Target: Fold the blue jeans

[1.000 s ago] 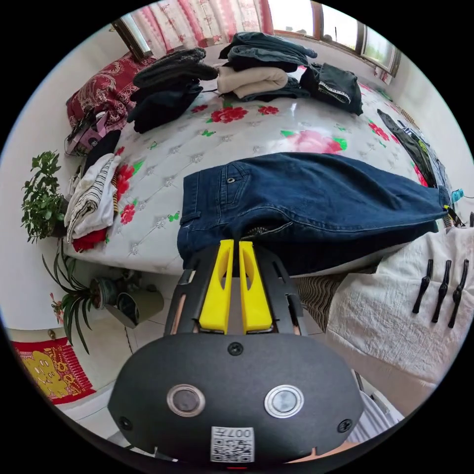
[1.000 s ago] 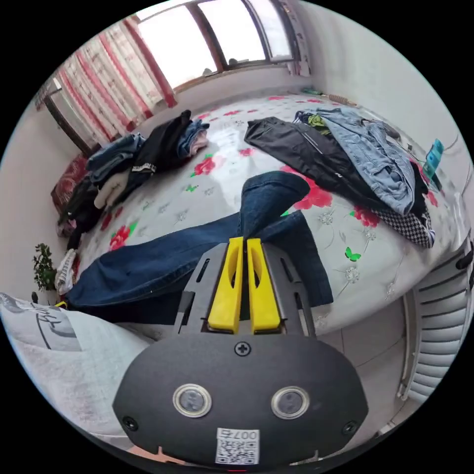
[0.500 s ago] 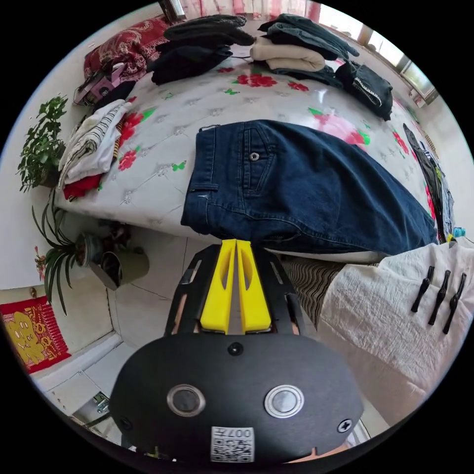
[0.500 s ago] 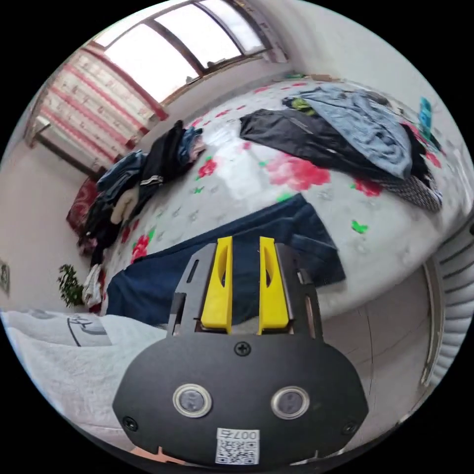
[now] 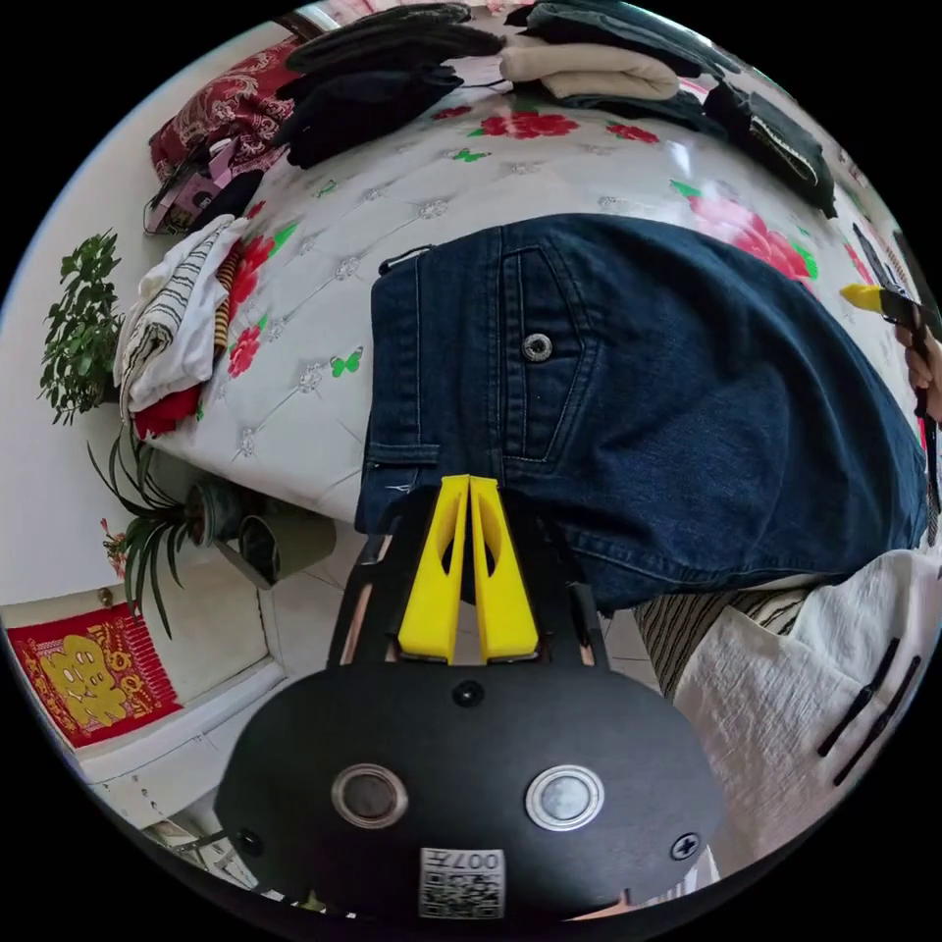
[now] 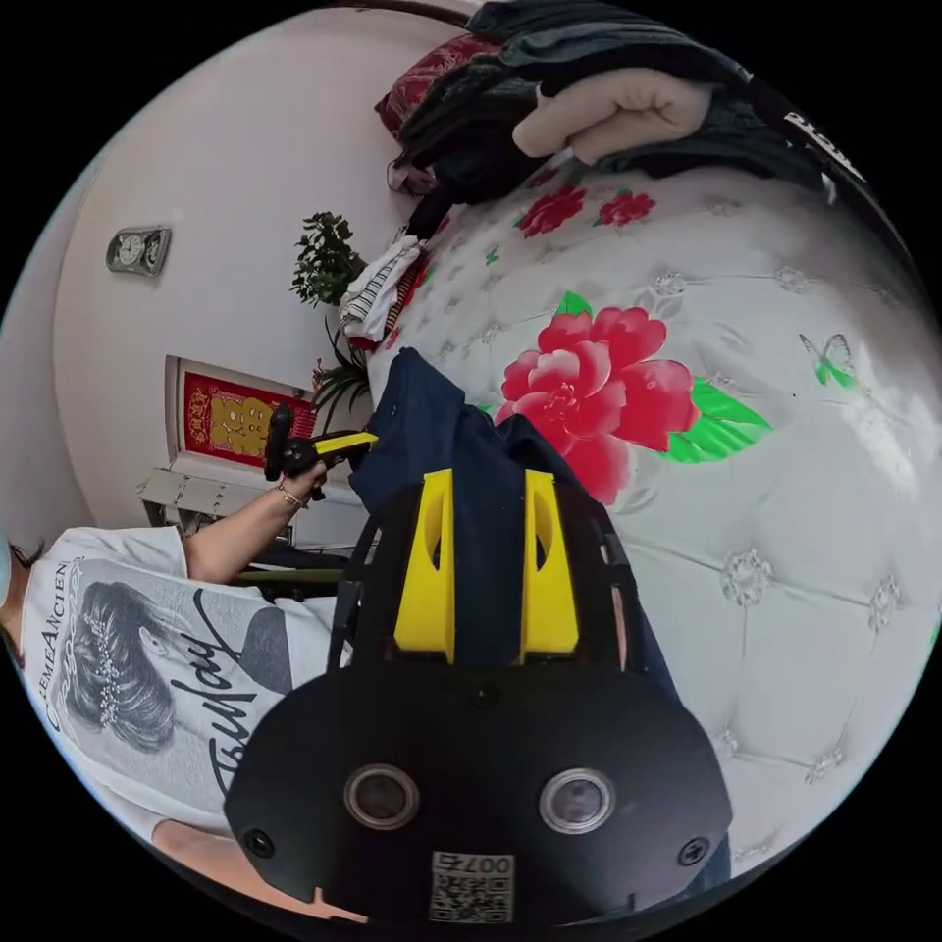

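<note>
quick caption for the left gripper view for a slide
Left gripper, jaws together, at the waist edge of the blue jeans laid on the floral bed cover.

One pair of blue jeans (image 5: 628, 392) on one bed (image 5: 324, 294); two grippers, left gripper (image 5: 469, 483) and right gripper (image 6: 488, 476), w/ two yellow jaws each. Approx. three stacks of folded clothes (image 5: 589, 69) at the bed's far end, exact no. hard to tell. Two potted plants (image 5: 83, 324), one wall clock (image 6: 137, 250), one person (image 6: 128, 667).
</note>
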The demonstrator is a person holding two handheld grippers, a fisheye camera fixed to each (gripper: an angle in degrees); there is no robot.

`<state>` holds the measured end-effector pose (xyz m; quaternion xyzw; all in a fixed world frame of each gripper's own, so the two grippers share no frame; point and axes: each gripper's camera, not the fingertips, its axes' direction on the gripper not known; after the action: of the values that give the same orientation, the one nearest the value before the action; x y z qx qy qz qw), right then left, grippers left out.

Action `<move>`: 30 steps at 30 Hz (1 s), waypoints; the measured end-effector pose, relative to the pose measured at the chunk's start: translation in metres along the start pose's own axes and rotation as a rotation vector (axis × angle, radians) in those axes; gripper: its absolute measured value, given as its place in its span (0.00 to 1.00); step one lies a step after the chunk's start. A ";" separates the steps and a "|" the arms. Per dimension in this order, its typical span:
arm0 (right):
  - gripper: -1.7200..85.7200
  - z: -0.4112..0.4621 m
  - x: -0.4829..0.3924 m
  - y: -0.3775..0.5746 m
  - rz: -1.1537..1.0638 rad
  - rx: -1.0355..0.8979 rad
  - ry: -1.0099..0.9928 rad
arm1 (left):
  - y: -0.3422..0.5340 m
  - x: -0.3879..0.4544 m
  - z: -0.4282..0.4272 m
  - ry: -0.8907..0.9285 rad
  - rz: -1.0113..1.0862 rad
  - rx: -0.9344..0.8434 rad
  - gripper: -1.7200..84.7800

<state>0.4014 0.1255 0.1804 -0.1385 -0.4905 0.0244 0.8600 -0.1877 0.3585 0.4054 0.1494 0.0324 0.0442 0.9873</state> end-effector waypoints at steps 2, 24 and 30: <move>0.09 0.019 0.013 -0.011 0.008 -0.106 -0.033 | 0.009 -0.009 0.004 0.039 -0.062 0.023 0.01; 0.02 -0.015 0.057 -0.129 0.206 -0.086 -0.309 | 0.008 0.019 0.020 -0.118 -0.072 0.002 0.01; 0.02 -0.016 0.054 -0.169 0.232 -0.046 -0.082 | -0.003 0.019 0.031 -0.132 -0.109 -0.010 0.01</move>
<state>0.4275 -0.0304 0.2623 -0.2131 -0.5062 0.1181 0.8273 -0.1664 0.3482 0.4333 0.1450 -0.0247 -0.0193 0.9889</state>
